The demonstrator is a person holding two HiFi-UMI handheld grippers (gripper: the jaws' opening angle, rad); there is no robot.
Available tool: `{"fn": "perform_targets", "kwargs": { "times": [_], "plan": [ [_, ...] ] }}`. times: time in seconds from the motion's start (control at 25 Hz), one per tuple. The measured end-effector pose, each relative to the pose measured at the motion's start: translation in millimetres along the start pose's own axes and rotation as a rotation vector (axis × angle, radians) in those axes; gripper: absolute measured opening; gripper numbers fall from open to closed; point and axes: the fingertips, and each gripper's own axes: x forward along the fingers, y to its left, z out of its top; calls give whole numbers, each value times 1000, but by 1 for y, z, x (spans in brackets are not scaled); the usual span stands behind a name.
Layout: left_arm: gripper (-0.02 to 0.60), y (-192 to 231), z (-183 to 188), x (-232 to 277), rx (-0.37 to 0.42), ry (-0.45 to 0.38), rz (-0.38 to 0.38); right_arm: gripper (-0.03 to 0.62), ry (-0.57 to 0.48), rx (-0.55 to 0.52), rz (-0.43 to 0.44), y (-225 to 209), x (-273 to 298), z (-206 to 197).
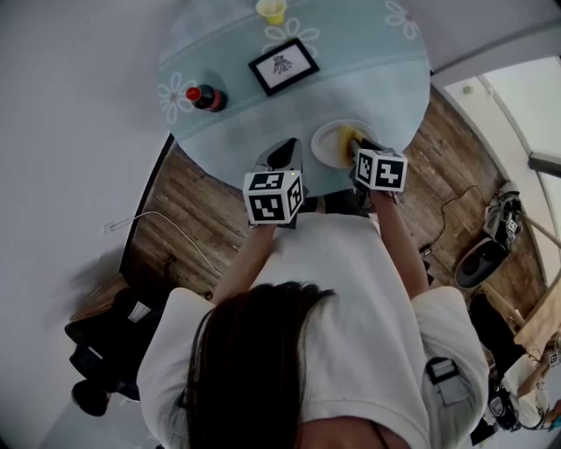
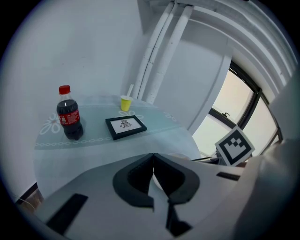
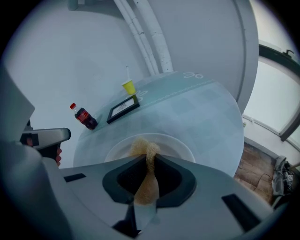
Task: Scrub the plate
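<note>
A white plate (image 1: 326, 145) (image 3: 180, 149) lies at the near edge of the round table (image 1: 368, 79). A yellow-brown sponge (image 3: 146, 176) (image 1: 348, 140) is pinched flat between the jaws of my right gripper (image 3: 148, 161) (image 1: 361, 151), its free end bulging out over the plate. My left gripper (image 2: 153, 161) (image 1: 287, 154) hovers just left of the plate above the table's near edge, jaws shut with nothing between them. A sliver of the plate's rim shows through its jaws.
A cola bottle (image 1: 206, 97) (image 2: 69, 114) stands at the table's left. A black-framed picture (image 1: 283, 65) (image 2: 125, 126) lies in the middle and a yellow cup (image 1: 272, 10) (image 2: 125, 102) stands at the far edge. Wooden floor (image 1: 197, 210) lies below, with shoes (image 1: 491, 241) at the right.
</note>
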Motion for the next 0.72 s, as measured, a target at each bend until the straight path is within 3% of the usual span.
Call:
{"fn": "perform_targets", "kwargs": {
  "times": [0.28, 0.52, 0.56, 0.64, 0.72],
  "plan": [
    [11, -4, -7, 1, -10, 21, -15, 58, -71, -32, 23, 8, -13, 13],
    [14, -7, -26, 17, -72, 109, -79, 58, -173, -5, 51, 0, -41, 27],
    [32, -8, -29, 19, -78, 126, -92, 58, -194, 4, 55, -3, -47, 30],
    [149, -13, -38, 26, -103, 175, -133, 58, -232, 32, 69, -8, -58, 35],
    [171, -15, -49, 34, -137, 227, -166, 58, -259, 50, 73, -13, -67, 39]
  ]
}}
